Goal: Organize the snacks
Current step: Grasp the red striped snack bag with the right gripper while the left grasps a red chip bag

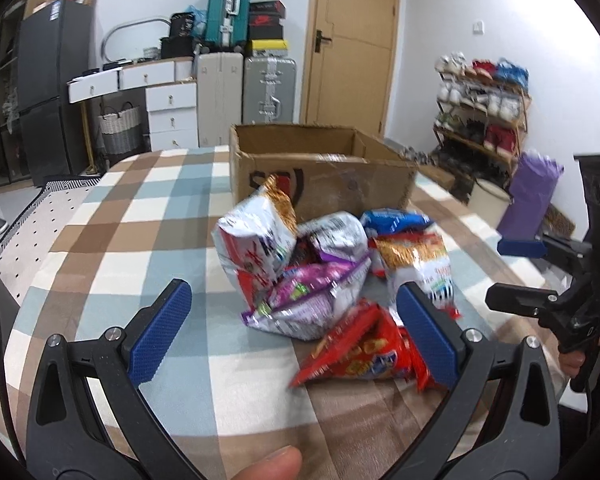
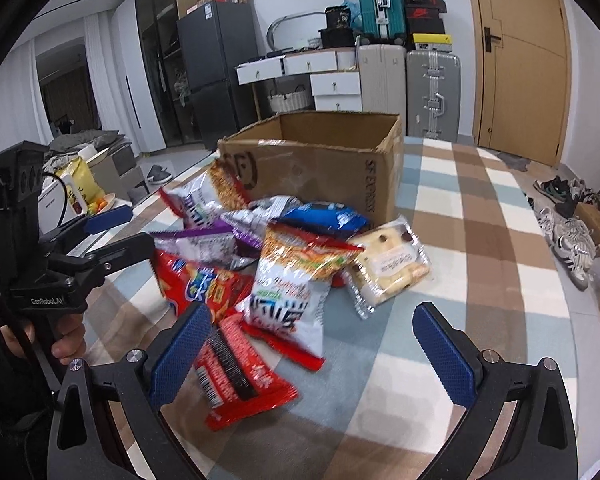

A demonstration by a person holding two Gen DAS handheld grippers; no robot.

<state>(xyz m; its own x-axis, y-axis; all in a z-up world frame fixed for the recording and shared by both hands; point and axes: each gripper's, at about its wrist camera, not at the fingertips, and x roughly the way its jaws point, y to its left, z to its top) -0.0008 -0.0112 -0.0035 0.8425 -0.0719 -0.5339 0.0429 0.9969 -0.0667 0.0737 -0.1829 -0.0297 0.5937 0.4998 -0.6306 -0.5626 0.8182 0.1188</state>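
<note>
A heap of snack bags lies on the checked cloth in front of an open cardboard box (image 1: pixel 324 178) (image 2: pixel 320 164). The heap holds a silver-and-red bag (image 1: pixel 256 244), a purple bag (image 1: pixel 304 300), a blue bag (image 1: pixel 392 220) (image 2: pixel 324 216), a red chip bag (image 1: pixel 364 352) (image 2: pixel 204 280), an orange-and-white bag (image 2: pixel 296 284) and a clear pack of pale cakes (image 2: pixel 388 268). My left gripper (image 1: pixel 296 312) is open just short of the heap, with the purple and red bags between its pads. My right gripper (image 2: pixel 316 332) is open on the heap's near right side, over a red wrapper (image 2: pixel 236 376).
The checked cloth (image 1: pixel 140 216) (image 2: pixel 480 240) has bare room left of the heap and to its right. Suitcases (image 1: pixel 268 88), white drawers (image 1: pixel 172 112), a dark fridge (image 2: pixel 216 68), a wooden door (image 1: pixel 352 40) and a shoe rack (image 1: pixel 484 108) stand behind.
</note>
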